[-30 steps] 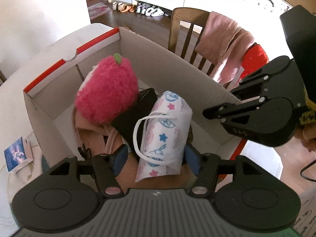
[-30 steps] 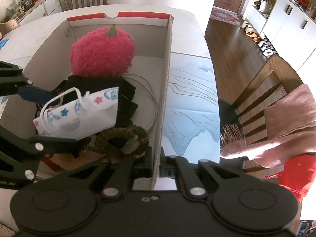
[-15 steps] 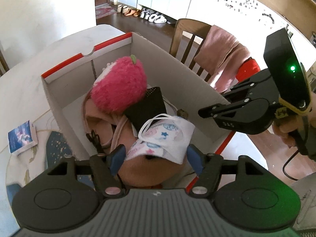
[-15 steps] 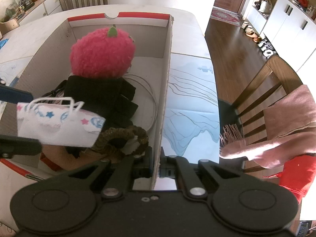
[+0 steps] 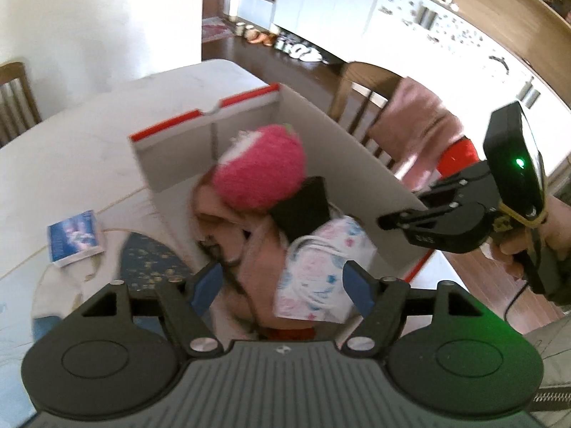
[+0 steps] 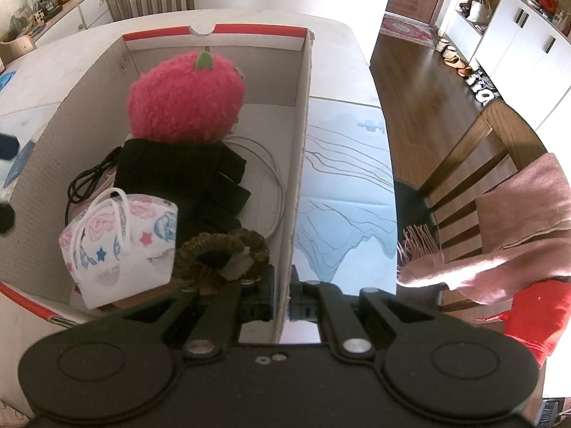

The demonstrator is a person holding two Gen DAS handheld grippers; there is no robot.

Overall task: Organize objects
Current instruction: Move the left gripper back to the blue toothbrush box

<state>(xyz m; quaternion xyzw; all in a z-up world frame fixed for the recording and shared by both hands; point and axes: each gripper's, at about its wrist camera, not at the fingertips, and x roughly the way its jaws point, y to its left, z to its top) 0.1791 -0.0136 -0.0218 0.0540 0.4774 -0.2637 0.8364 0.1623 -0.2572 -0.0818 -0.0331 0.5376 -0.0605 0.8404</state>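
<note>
A cardboard box (image 6: pixel 299 149) with a red rim holds a fuzzy pink plush fruit (image 6: pixel 185 100), a black glove (image 6: pixel 200 182), a brown scrunchie (image 6: pixel 221 253), cables and a star-printed face mask (image 6: pixel 117 242). The mask lies loose in the box's near corner. My left gripper (image 5: pixel 282 281) hovers above the mask (image 5: pixel 317 271) with its jaws opening; the blue pads (image 5: pixel 207 285) touch nothing. My right gripper (image 6: pixel 283 296) is shut on the box's right wall, one finger on each side. The left wrist view shows that gripper (image 5: pixel 383 219) pinching the wall (image 5: pixel 357 171).
A small blue booklet (image 5: pixel 75 237) lies on the white table (image 5: pixel 71 149) left of the box. A pale blue placemat (image 6: pixel 342 192) is right of the box. A wooden chair (image 6: pixel 474 164) draped with a pink scarf (image 6: pixel 517 221) stands beyond the table edge.
The left gripper let go of the mask, which dropped into the box's near corner. That gripper widened and drew up and back from the box. The right gripper kept its hold.
</note>
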